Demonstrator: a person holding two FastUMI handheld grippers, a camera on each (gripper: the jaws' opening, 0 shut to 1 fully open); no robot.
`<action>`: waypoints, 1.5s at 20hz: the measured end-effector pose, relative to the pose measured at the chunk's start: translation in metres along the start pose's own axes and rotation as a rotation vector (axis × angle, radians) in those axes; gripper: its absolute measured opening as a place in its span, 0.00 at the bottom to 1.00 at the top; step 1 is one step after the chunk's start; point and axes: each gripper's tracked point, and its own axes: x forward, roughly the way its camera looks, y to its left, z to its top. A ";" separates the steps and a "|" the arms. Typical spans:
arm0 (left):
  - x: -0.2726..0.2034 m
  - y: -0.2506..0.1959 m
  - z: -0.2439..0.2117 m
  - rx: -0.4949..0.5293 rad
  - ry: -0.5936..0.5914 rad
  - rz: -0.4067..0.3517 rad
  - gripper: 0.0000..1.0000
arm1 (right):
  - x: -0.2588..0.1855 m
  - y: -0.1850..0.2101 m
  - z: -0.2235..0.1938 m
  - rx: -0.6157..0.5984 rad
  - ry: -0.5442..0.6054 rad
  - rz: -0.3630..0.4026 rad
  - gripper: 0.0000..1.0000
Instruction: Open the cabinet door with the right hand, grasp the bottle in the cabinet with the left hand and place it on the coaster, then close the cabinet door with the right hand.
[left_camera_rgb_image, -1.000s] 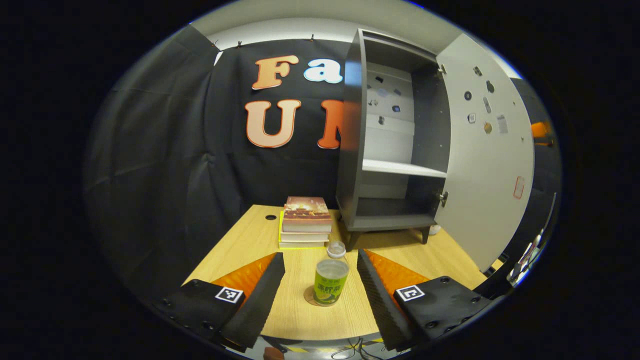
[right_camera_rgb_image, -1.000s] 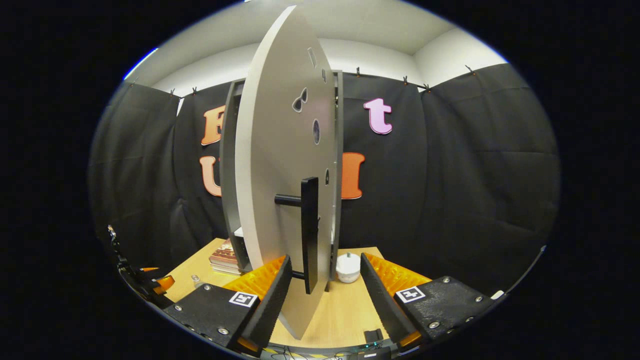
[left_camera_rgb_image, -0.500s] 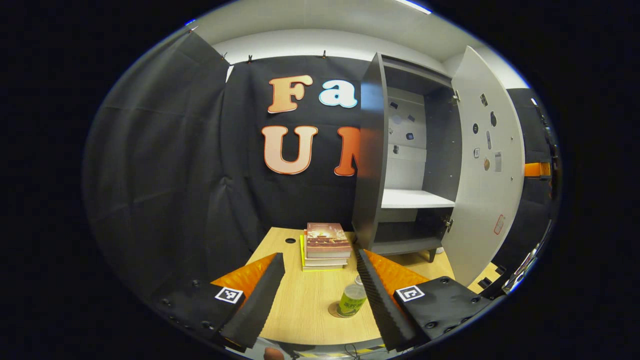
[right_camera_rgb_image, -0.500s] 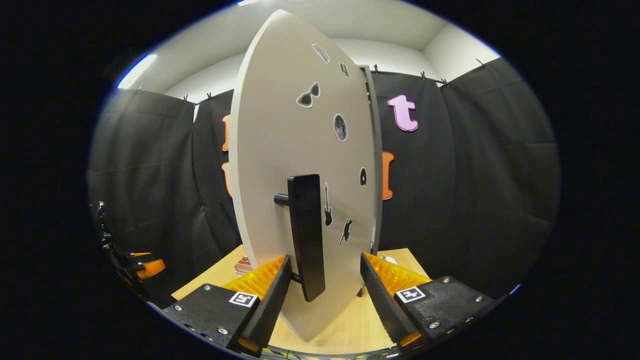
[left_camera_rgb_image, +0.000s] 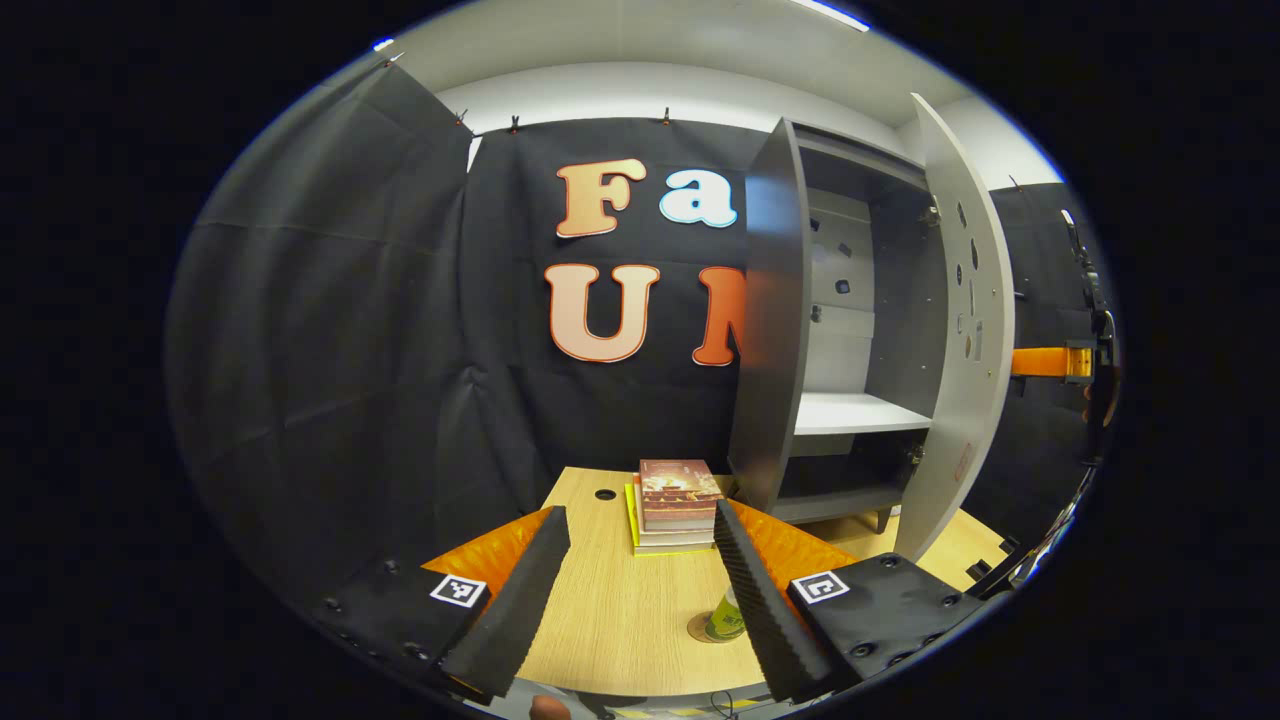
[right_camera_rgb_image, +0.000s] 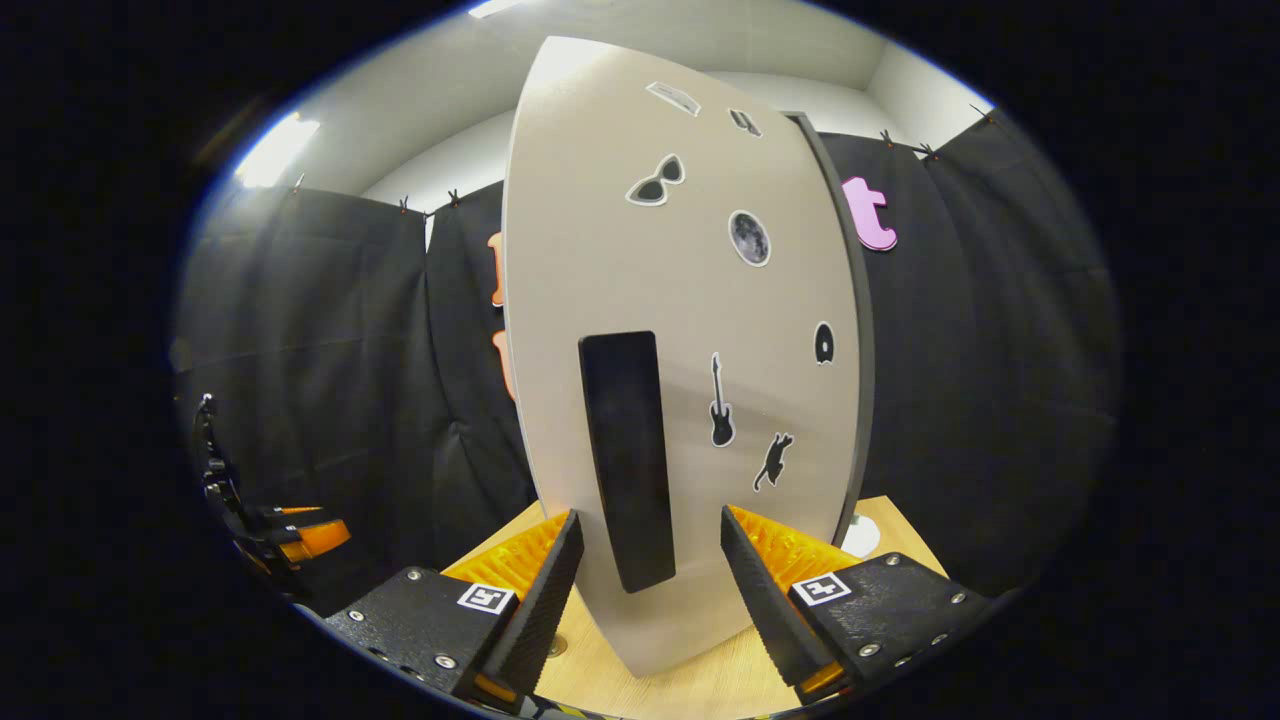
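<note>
The bottle (left_camera_rgb_image: 727, 617) is seen standing on the coaster (left_camera_rgb_image: 700, 629) at the lower centre of the left gripper view, partly hidden behind a finger of the released left gripper (left_camera_rgb_image: 640, 585), so only the closing of the cabinet door (right_camera_rgb_image: 690, 330) is judged to be left. In the right gripper view the right gripper (right_camera_rgb_image: 645, 585) is held spread, with the handle (right_camera_rgb_image: 627, 455) between its fingers and not clamped. Open tabletop (left_camera_rgb_image: 600, 610) lies at the frame's bottom, and the door's free edge is still well apart from the cabinet (left_camera_rgb_image: 775, 330) at the right.
</note>
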 end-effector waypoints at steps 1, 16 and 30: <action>-0.001 0.007 0.002 -0.007 -0.001 0.006 0.95 | 0.009 0.006 0.000 -0.007 -0.004 0.003 0.86; 0.027 0.091 0.055 0.029 -0.031 0.105 0.95 | 0.080 0.021 0.019 0.098 -0.052 -0.035 0.86; 0.035 0.111 0.070 0.019 -0.028 0.118 0.95 | 0.093 0.026 0.022 0.068 -0.047 -0.069 0.86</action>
